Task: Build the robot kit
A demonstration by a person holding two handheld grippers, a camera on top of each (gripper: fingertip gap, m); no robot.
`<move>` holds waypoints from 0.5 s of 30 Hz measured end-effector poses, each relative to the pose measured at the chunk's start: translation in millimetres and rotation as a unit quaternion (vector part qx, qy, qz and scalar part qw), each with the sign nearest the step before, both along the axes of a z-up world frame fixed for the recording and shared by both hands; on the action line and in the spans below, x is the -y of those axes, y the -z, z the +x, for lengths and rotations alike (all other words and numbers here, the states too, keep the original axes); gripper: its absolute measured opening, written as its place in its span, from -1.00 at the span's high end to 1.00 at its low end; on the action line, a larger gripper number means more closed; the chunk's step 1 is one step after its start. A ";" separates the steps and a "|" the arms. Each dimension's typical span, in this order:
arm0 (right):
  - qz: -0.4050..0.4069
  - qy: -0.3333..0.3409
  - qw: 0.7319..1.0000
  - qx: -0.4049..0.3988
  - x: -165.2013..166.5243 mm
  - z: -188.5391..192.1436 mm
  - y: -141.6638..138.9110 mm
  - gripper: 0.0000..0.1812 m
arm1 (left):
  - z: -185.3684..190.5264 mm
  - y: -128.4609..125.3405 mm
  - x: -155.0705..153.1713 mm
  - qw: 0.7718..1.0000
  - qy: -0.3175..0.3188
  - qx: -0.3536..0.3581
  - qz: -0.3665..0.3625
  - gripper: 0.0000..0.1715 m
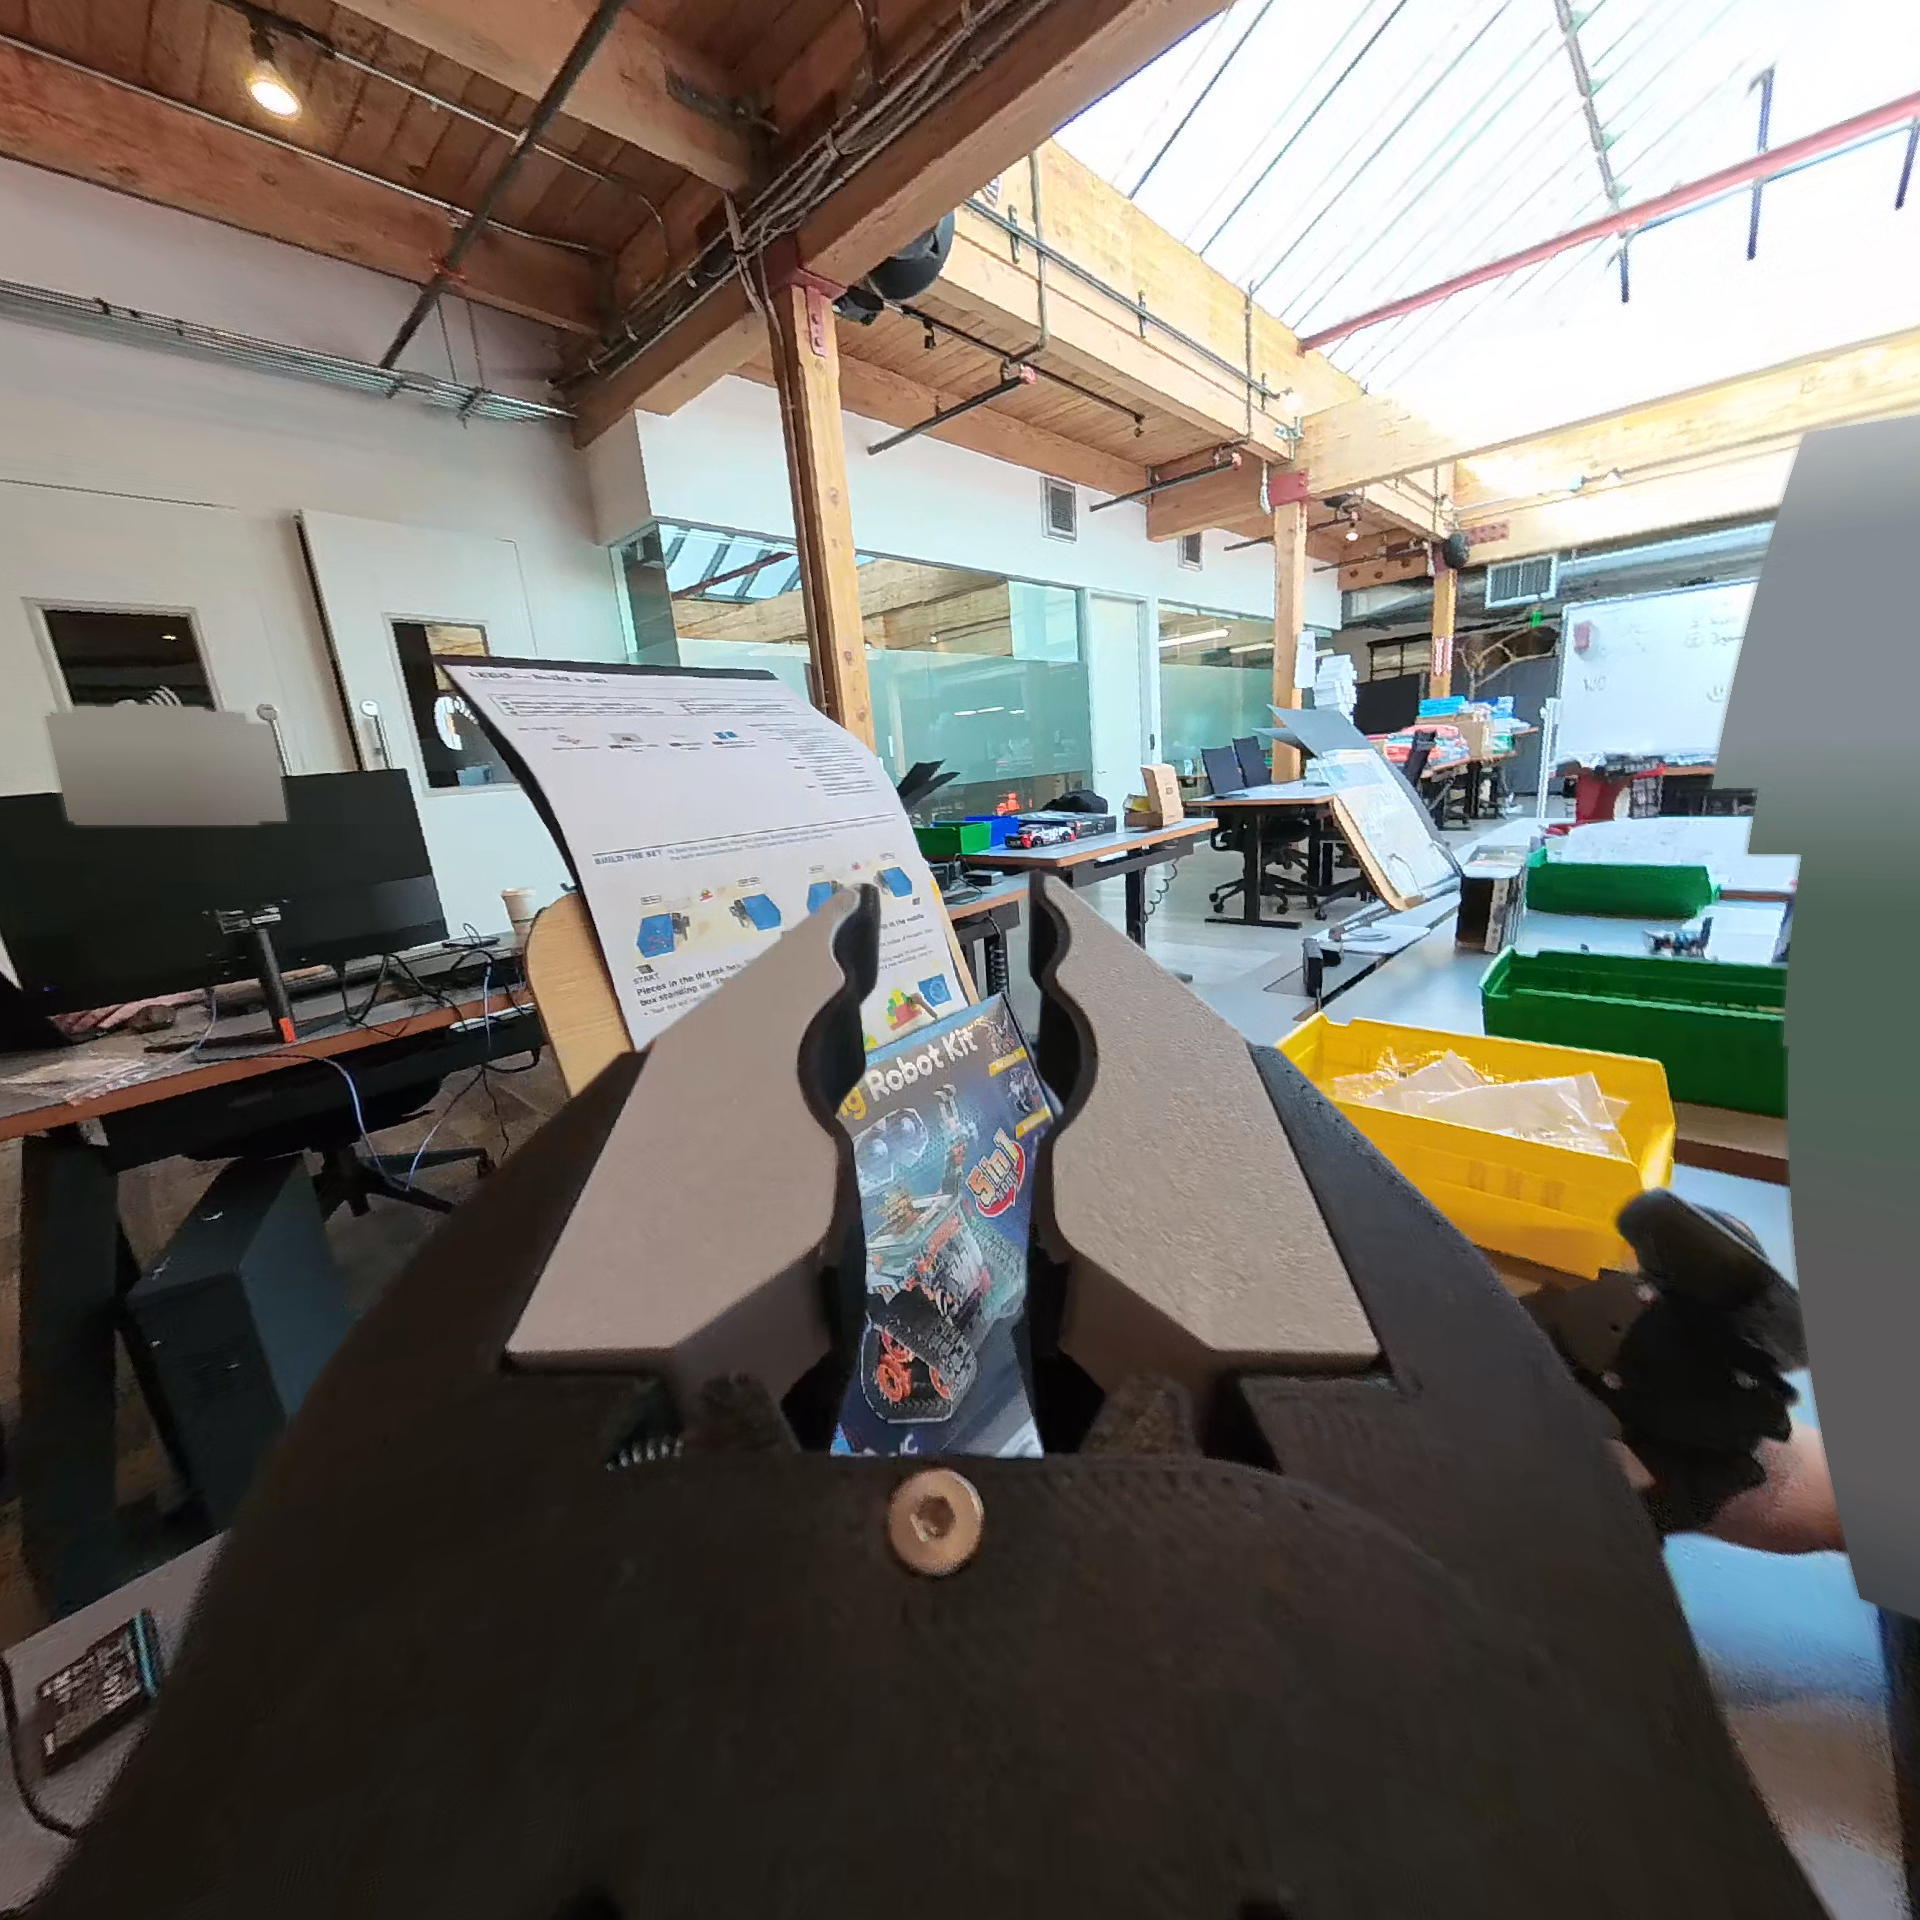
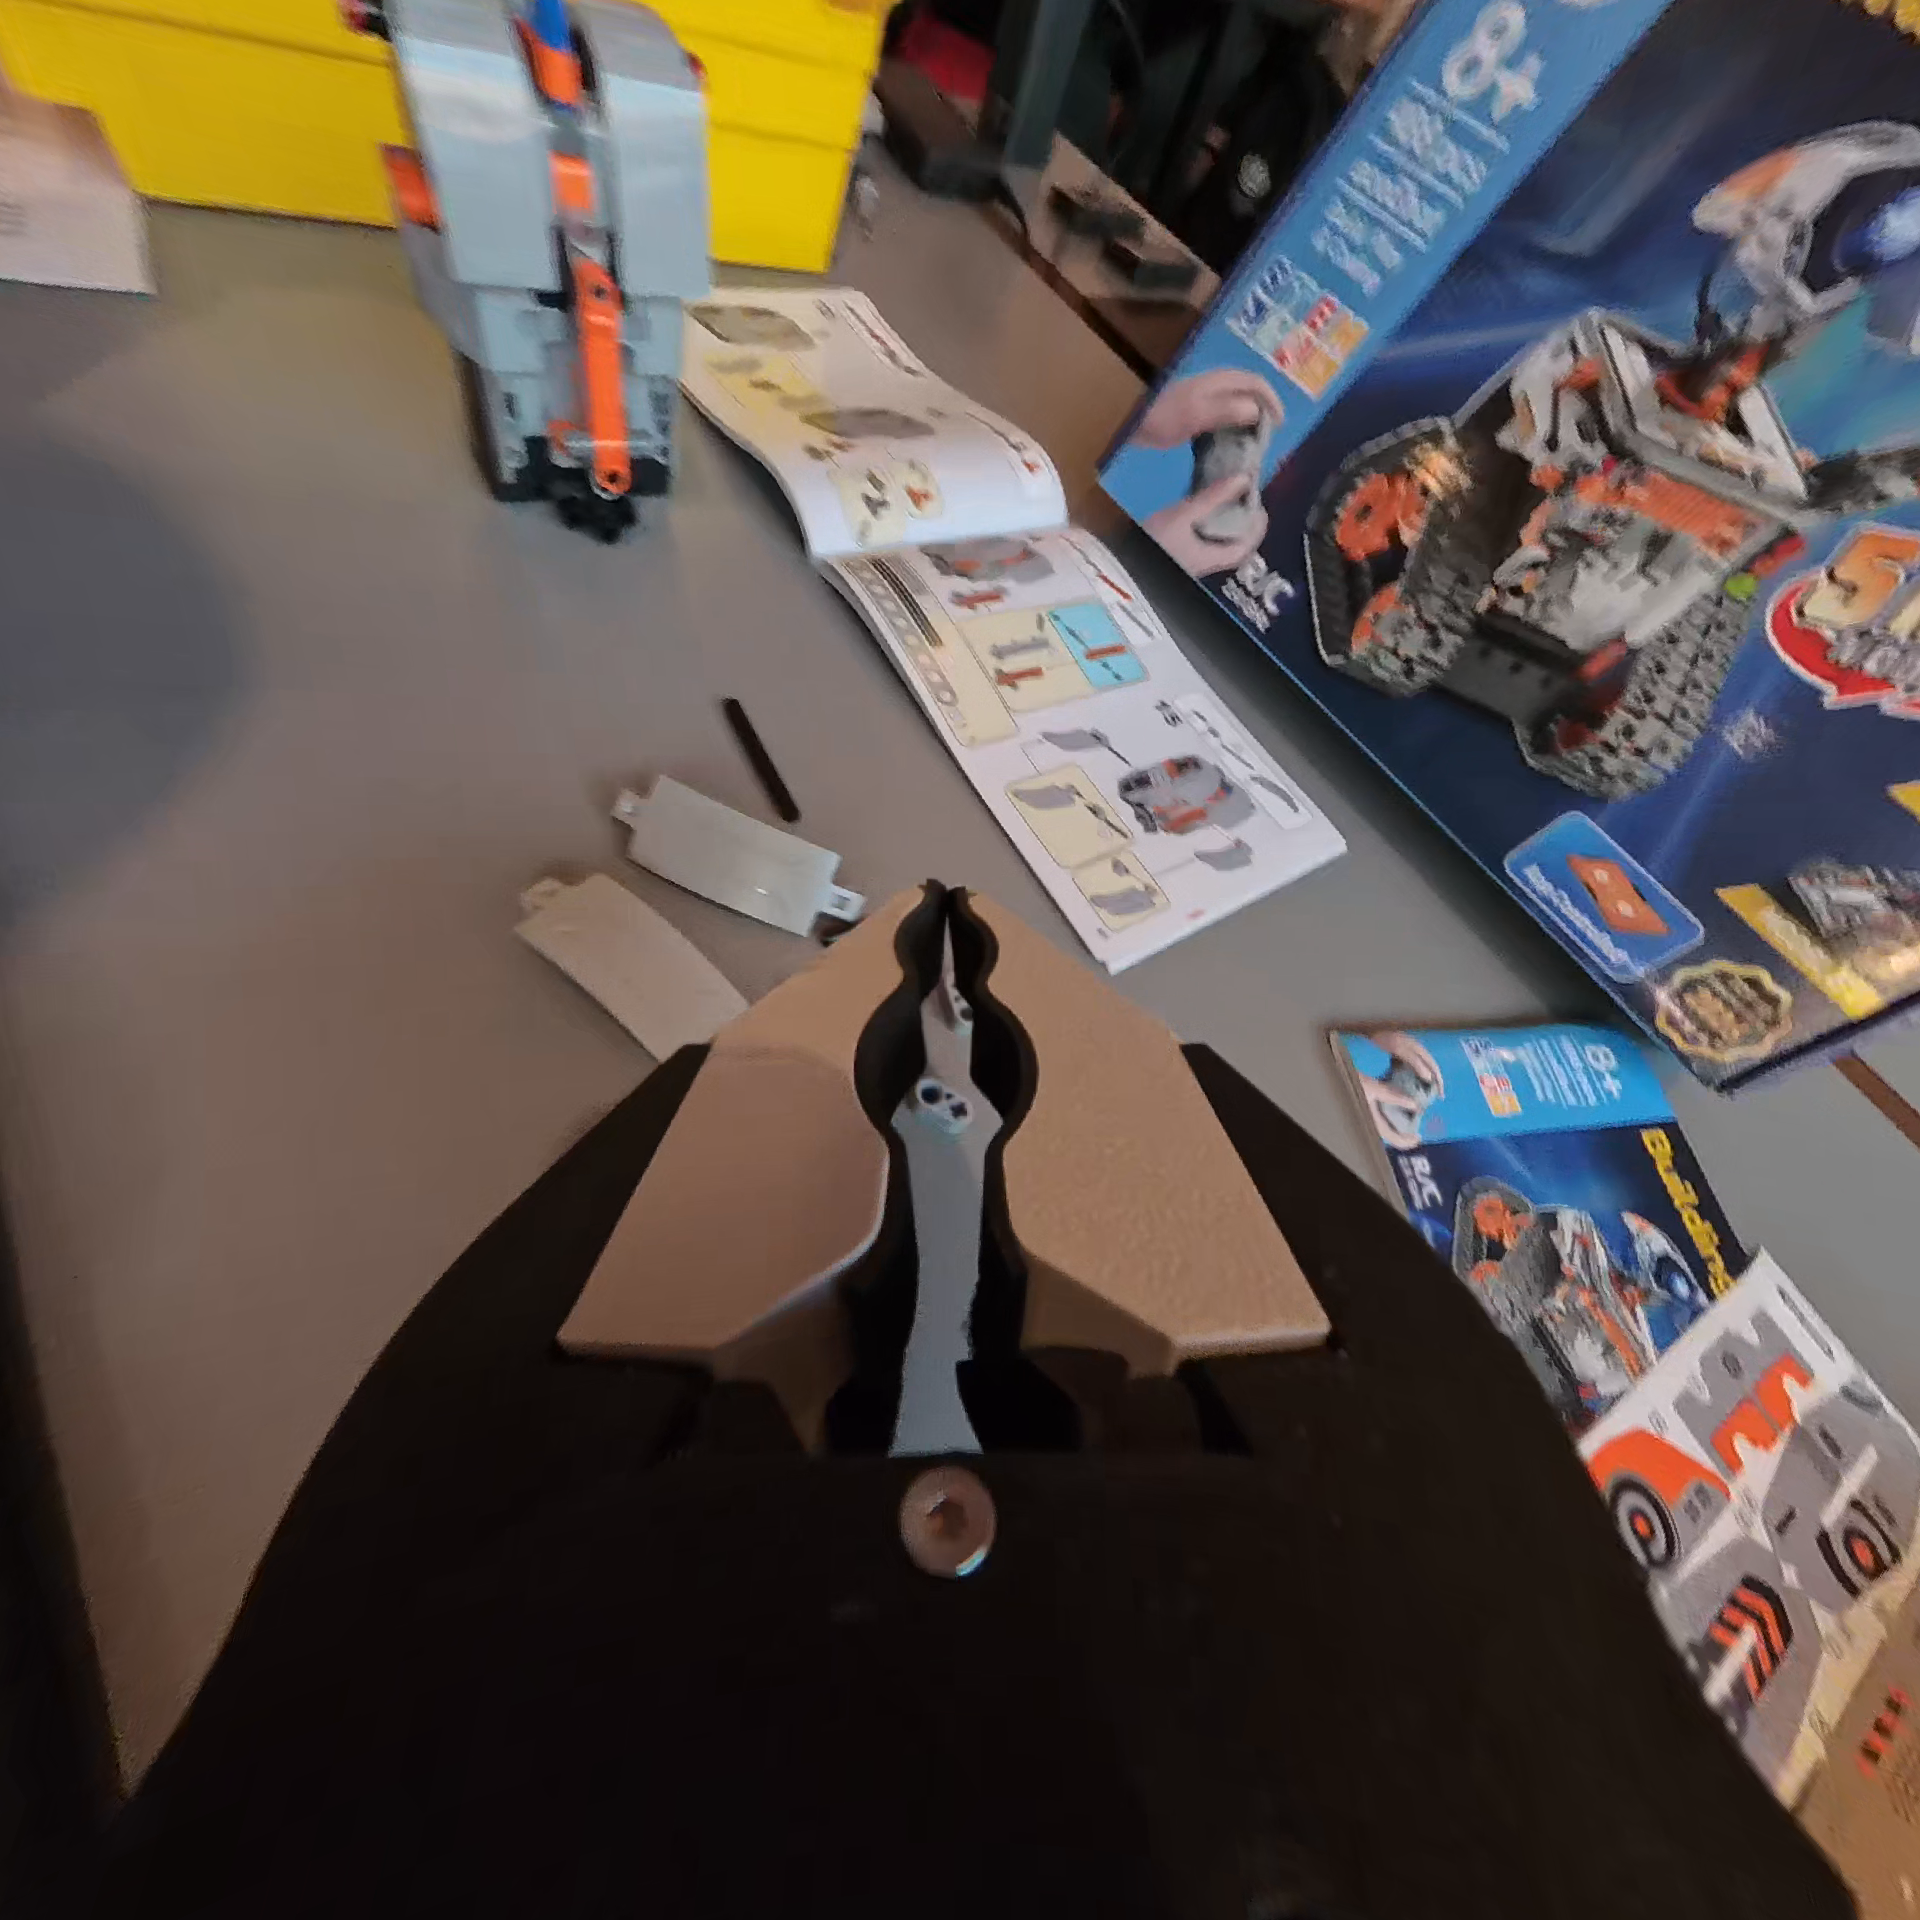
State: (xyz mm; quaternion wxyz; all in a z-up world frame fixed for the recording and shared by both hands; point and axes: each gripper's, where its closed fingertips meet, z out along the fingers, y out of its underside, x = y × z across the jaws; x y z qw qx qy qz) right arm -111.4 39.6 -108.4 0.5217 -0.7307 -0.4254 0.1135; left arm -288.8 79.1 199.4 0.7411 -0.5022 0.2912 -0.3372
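Note:
My right gripper (image 2: 948, 896) is shut on a slim grey building piece (image 2: 938, 1247) and holds it above the grey table (image 2: 312, 727). Just beyond its tips lie two grey curved panels (image 2: 727, 868) (image 2: 623, 961) and a short black axle (image 2: 761, 758). A partly built grey and orange model (image 2: 556, 260) stands farther back. My left gripper (image 1: 951, 920) is open and empty, tilted up toward the room. The blue robot kit box (image 1: 940, 1195) shows through the gap between its fingers. The box also shows in the right wrist view (image 2: 1558, 520).
An open instruction booklet (image 2: 987, 644) lies beside the box, with a second booklet (image 2: 1538, 1174) and a sticker sheet (image 2: 1787, 1507) nearer. Yellow bins (image 2: 260, 104) (image 1: 1486, 1153) and a green bin (image 1: 1631, 1023) stand on the table. A printed sheet (image 1: 717, 831) leans on a stand. A hand holds the other gripper (image 1: 1704, 1340) at right.

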 end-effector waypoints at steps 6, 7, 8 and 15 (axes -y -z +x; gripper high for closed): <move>-0.024 0.034 0.999 0.020 0.1 34.0 7.9 1.00 | 13.7 12.1 -0.9 0.997 -0.022 -0.067 0.010 0.72; -0.027 0.031 0.999 0.017 3.4 38.6 7.1 1.00 | 15.4 13.3 -1.2 0.997 -0.021 -0.071 0.009 0.72; -0.032 0.017 0.999 0.016 8.5 40.9 6.9 1.00 | 16.7 14.5 -1.5 0.997 -0.019 -0.073 0.007 0.73; -0.021 -0.030 0.996 -0.084 6.8 19.2 -24.1 1.00 | 20.7 25.1 -6.1 0.995 -0.013 -0.096 -0.018 0.77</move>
